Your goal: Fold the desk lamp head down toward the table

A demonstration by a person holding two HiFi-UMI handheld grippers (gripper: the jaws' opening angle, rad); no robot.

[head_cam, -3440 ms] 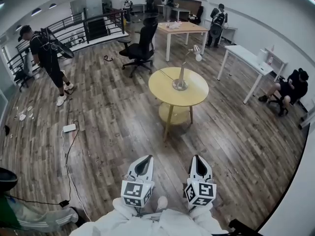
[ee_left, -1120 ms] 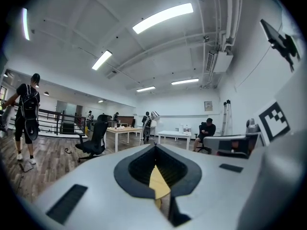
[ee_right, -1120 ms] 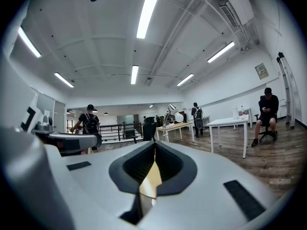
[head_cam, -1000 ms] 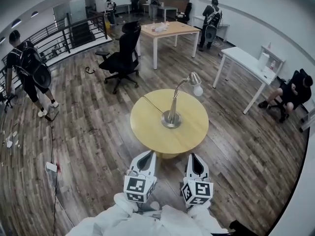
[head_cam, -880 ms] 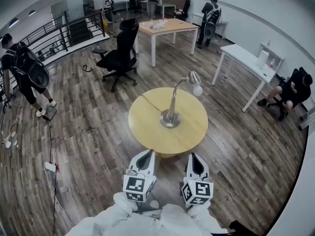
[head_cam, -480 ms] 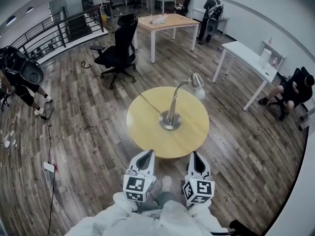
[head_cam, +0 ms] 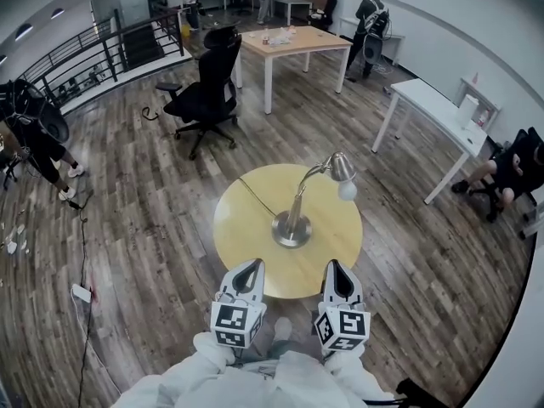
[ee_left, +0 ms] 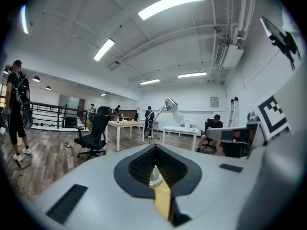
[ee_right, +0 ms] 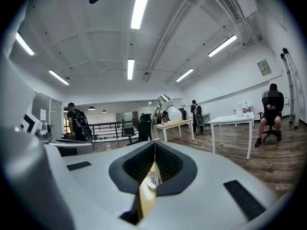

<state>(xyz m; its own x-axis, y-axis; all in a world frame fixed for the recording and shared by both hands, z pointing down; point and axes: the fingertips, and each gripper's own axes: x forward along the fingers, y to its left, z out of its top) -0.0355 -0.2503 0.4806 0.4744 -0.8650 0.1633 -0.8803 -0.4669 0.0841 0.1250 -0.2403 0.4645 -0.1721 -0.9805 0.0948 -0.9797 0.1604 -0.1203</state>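
Note:
A silver desk lamp (head_cam: 296, 215) stands on a round yellow table (head_cam: 246, 236), its round base near the middle. Its arm rises and bends right to the raised head (head_cam: 342, 167) with a white bulb (head_cam: 347, 190). Both grippers hover at the table's near edge, short of the lamp. My left gripper (head_cam: 249, 270) is shut with nothing held, and so is my right gripper (head_cam: 335, 270). The lamp head (ee_left: 171, 103) shows over the shut jaws in the left gripper view. In the right gripper view the lamp head (ee_right: 164, 100) and bulb (ee_right: 173, 114) also stand above the jaws.
A black office chair (head_cam: 206, 96) stands beyond the table, with a wooden desk (head_cam: 293, 39) behind it. A white desk (head_cam: 433, 109) is at the right, a seated person (head_cam: 510, 167) beside it. A person (head_cam: 30, 134) stands at the left by a railing (head_cam: 93, 53). Cables (head_cam: 85, 253) lie on the floor.
The view has closed in on the round table: it and the lamp now sit lower and larger in the head view, and both shut grippers have reached its near edge.

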